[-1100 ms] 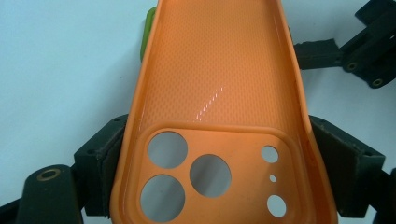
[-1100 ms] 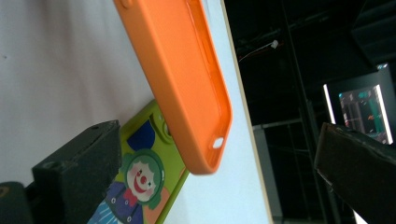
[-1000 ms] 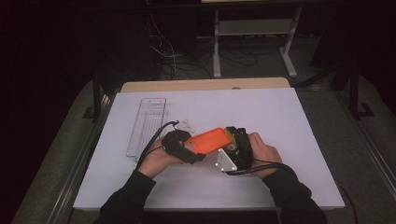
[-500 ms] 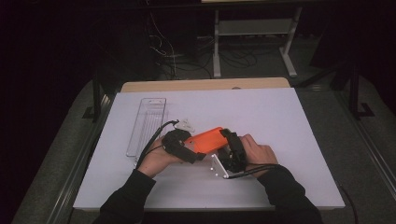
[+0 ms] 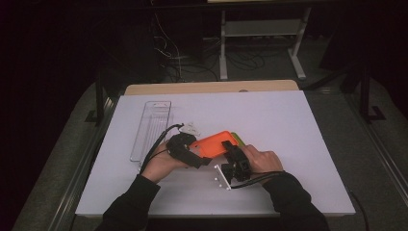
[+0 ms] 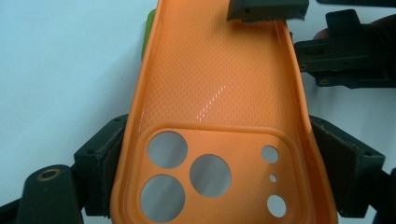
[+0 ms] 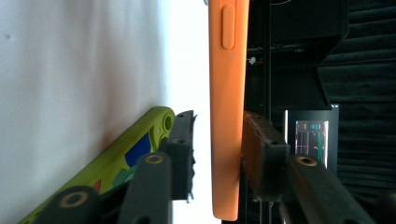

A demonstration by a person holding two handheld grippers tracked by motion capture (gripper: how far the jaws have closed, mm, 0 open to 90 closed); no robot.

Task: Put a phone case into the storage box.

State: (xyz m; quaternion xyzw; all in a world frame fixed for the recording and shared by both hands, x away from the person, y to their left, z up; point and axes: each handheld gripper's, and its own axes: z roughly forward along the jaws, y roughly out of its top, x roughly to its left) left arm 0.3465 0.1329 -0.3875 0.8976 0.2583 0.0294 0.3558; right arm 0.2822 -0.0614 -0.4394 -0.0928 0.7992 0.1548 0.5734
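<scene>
Two grippers met at one orange phone case [image 5: 215, 144] near the middle of the white table [image 5: 288, 125]. The left gripper [image 5: 204, 155] held the case across its width at the camera-hole end, one black jaw pressed on each long edge, as the left gripper view showed [image 6: 219, 140]. The right gripper [image 5: 230, 151] had just been closing its jaws, and in the right gripper view they stood narrow with the case's thin edge [image 7: 226, 116] between them; one pad touched the case, while a slim gap still showed on the other side. The case was lifted clear of the table, tilted, with its hollow inside facing the left gripper's camera. Just beside and beneath it lay a yellow-green phone case [image 7: 135, 149] with coloured patches, resting on the table, its end peeking out past the orange one in the high view [image 5: 237, 138]. Farther to the left stood a clear plastic tray [image 5: 150, 129], well apart from both hands.
</scene>
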